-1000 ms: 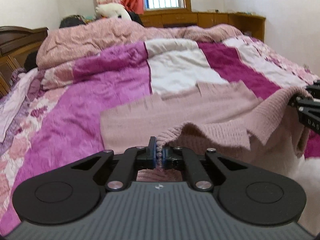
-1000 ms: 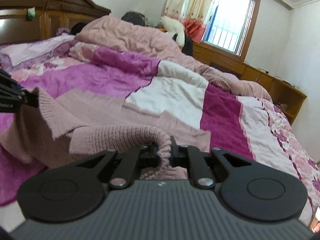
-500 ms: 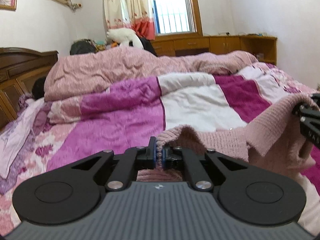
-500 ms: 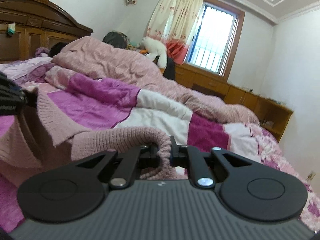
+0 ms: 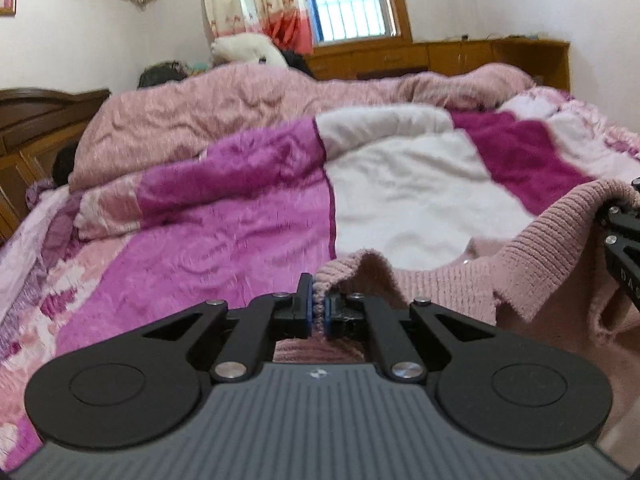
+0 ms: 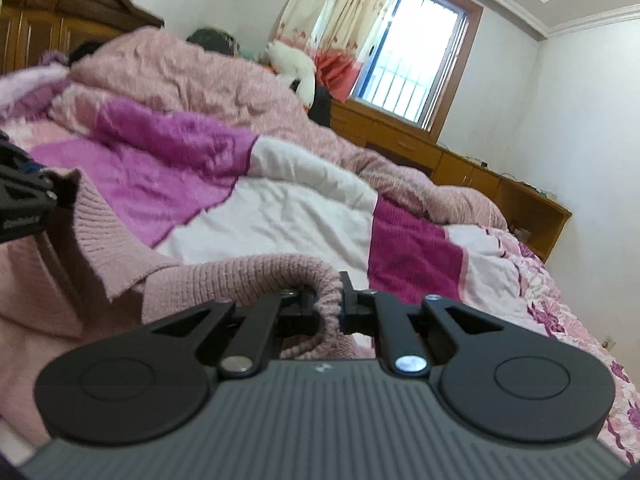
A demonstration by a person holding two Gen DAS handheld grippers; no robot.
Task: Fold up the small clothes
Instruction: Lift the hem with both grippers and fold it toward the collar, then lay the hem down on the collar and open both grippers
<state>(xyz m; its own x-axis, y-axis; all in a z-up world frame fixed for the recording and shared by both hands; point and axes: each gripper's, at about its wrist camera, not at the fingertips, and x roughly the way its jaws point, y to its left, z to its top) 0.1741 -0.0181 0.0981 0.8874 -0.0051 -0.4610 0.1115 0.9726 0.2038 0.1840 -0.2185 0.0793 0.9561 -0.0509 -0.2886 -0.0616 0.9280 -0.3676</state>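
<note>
A small dusty-pink knit sweater (image 5: pixel 532 256) hangs between my two grippers above the bed. My left gripper (image 5: pixel 318 312) is shut on its ribbed edge. My right gripper (image 6: pixel 330 308) is shut on the other part of that ribbed edge (image 6: pixel 248 276). The right gripper shows at the right edge of the left wrist view (image 5: pixel 624 240); the left gripper shows at the left edge of the right wrist view (image 6: pixel 24 200). The sweater sags between them and drapes down toward me.
The bed is covered by a patchwork quilt (image 5: pixel 224 224) in magenta, white and pink, with a bunched pink blanket (image 5: pixel 224 120) behind. A wooden headboard (image 5: pixel 36 120) stands left, a wooden cabinet (image 5: pixel 460 56) and window (image 6: pixel 416 52) at the back.
Both grippers have lifted the sweater off the quilt and tilted upward; the flat part that lay on the bed is out of sight. Both stay shut on the ribbed edge.
</note>
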